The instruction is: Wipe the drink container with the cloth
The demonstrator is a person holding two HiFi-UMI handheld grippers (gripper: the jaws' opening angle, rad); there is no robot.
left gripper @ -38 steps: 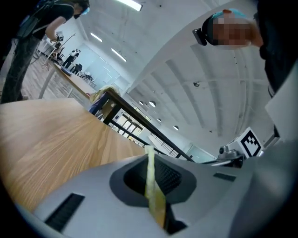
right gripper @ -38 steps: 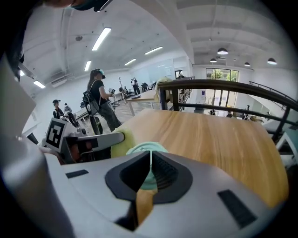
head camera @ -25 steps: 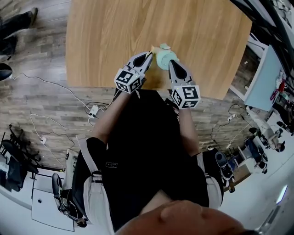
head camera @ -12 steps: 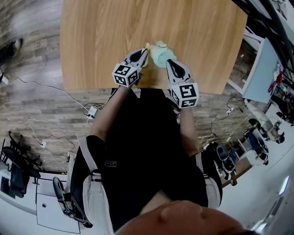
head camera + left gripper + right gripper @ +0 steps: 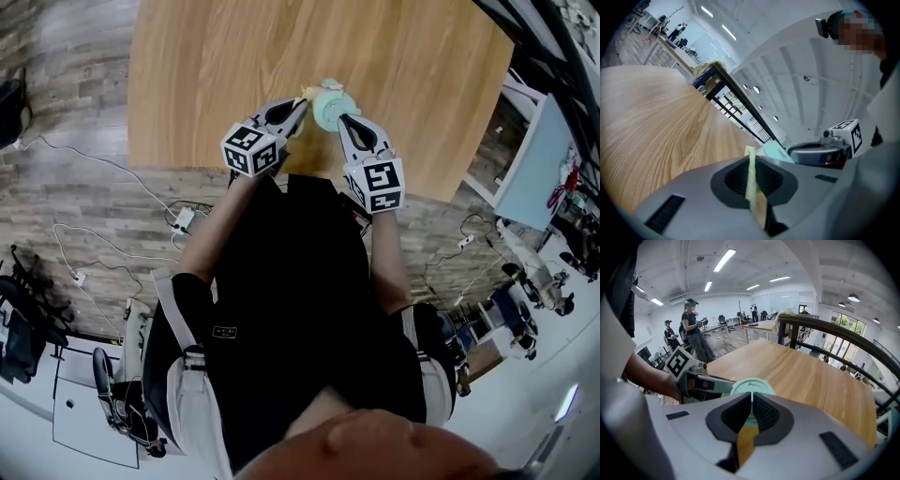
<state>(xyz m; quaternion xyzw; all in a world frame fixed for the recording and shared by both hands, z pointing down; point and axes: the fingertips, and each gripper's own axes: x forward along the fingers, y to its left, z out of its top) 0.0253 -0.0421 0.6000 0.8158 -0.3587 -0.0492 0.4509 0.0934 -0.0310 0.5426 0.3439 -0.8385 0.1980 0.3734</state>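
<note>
Since a second ago I'm seeing the left gripper (image 5: 298,111) swinging its marker cube outward, otherwise it's the same huddle at the table's (image 5: 216,66) near edge. It's pinching the yellow cloth (image 5: 751,180) between closed jaws. My right gripper (image 5: 343,122) is clamping the mint drink container (image 5: 330,105), which is sitting just right of the cloth, looking upright-ish. Lid's on, so I'm not seeing contents. I'm guessing the left one's wiping sideways next.
</note>
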